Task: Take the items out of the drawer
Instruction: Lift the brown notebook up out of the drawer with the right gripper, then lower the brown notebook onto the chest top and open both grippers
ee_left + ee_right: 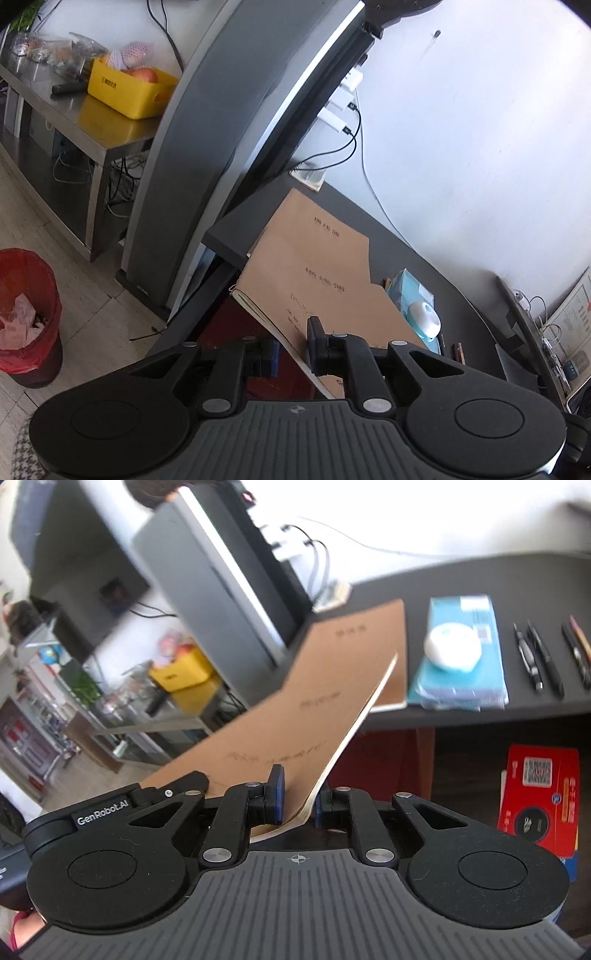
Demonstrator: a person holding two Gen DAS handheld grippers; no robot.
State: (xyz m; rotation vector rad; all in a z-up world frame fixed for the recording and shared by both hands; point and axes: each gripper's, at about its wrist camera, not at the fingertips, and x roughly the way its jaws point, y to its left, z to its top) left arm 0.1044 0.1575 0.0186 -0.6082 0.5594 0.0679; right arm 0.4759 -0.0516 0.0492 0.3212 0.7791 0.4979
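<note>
The brown notebook (295, 716) is being held by the closed right claw (299, 801) and carried toward the bench (480, 579); lowering flat is needed next. The left claw (293, 349) is partly open, gripping nothing.

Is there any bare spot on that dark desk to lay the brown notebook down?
Some. The desk is bare behind the teal packet, toward the wall, and between packet and pens. The near edge is crowded: another notebook, packet, pens. The right gripper holds the brown notebook.
</note>
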